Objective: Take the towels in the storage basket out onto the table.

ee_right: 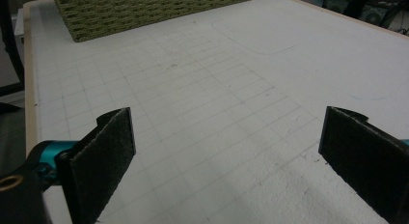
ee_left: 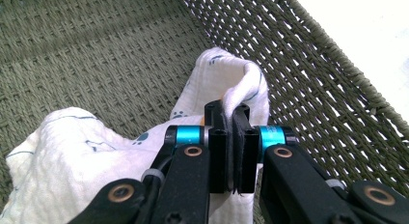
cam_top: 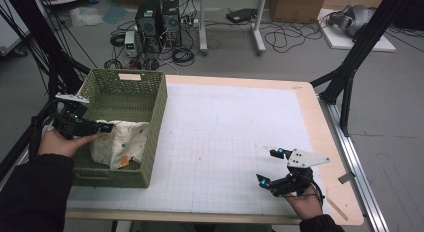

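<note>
Here, the left gripper (cam_top: 102,127) pinches a white paw-print cloth (cam_top: 121,142) inside the green woven basket (cam_top: 159,109) at nine o'clock, its label (cam_top: 130,77) unreadable, while the right gripper (cam_top: 271,167) gapes wide and empty at five o'clock.

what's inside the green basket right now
A white printed cloth lies bunched in the green basket, with the left gripper shut on a fold. Whatever lies under the cloth is covered.
</note>
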{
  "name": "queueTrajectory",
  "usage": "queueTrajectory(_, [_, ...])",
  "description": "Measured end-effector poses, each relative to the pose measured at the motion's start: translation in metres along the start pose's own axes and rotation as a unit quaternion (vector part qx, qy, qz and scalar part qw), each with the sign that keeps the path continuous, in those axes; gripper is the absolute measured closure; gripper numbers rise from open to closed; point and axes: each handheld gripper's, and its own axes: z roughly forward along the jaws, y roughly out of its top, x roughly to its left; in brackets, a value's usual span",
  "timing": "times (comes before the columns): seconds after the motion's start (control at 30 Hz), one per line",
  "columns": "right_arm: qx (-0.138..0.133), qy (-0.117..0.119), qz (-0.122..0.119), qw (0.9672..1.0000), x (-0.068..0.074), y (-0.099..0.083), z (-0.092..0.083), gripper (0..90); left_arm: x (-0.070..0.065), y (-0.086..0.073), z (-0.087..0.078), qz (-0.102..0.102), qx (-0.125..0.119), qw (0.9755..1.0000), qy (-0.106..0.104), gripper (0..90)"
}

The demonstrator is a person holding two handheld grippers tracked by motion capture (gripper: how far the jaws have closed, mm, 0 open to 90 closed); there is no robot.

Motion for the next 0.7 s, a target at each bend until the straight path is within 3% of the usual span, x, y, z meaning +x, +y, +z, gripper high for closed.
queueTrajectory(0.7, [-0.001, -0.001, 0.001, 1.0000, -0.0003, 0.0003, 0.0000, 4.7, 0.0019, 0.0005, -0.0066, -0.016, -0.023, 0.9995, -0.013, 86.8])
